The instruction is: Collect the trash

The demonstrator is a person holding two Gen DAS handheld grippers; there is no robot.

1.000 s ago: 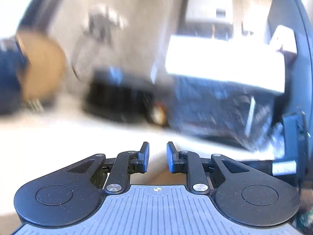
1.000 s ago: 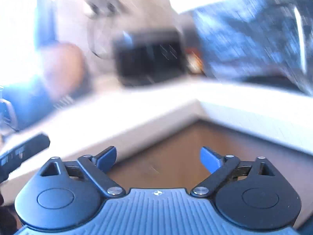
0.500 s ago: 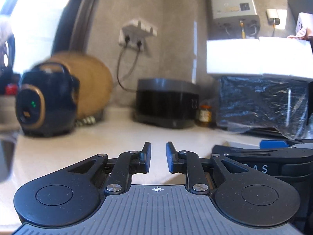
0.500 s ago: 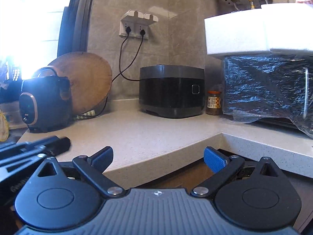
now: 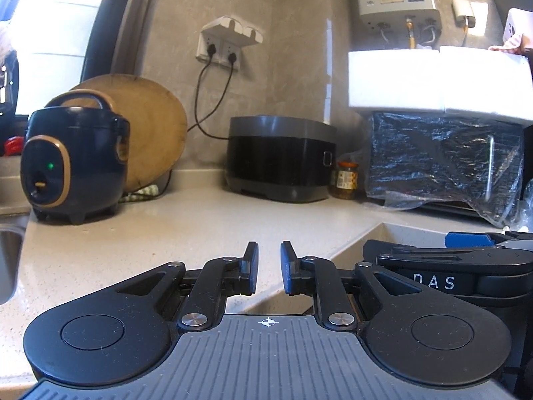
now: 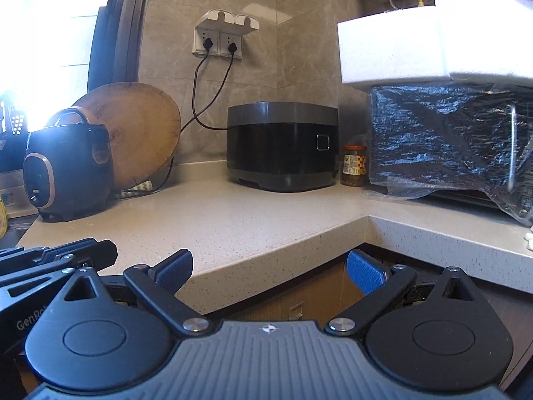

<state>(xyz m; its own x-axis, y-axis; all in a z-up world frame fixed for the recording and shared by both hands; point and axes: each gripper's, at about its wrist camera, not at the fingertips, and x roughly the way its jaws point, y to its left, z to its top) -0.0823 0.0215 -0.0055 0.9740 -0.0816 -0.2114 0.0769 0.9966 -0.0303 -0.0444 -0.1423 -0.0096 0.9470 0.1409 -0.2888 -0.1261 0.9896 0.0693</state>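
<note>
Left tongs (image 5: 269,271) nearly closed, empty; right tongs (image 6: 269,271) spread wide, empty, both level over the counter (image 6: 233,220) edge, likely scanning. No trash visible; appliances sit back against the wall.

A dark rice cooker (image 6: 68,170) stood before a round wooden board (image 6: 140,130). A black appliance (image 6: 283,145) sat beside a jar (image 6: 354,165) on the countertop (image 6: 233,220).

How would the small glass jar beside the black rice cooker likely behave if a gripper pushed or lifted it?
The jar stands upright and is taller than wide, so a high push would probably tip it. It looks like glass with a lid, so likely rigid, smooth, possibly slippery, and breakable. Dark contents suggest it is fairly heavy for its size.
</note>
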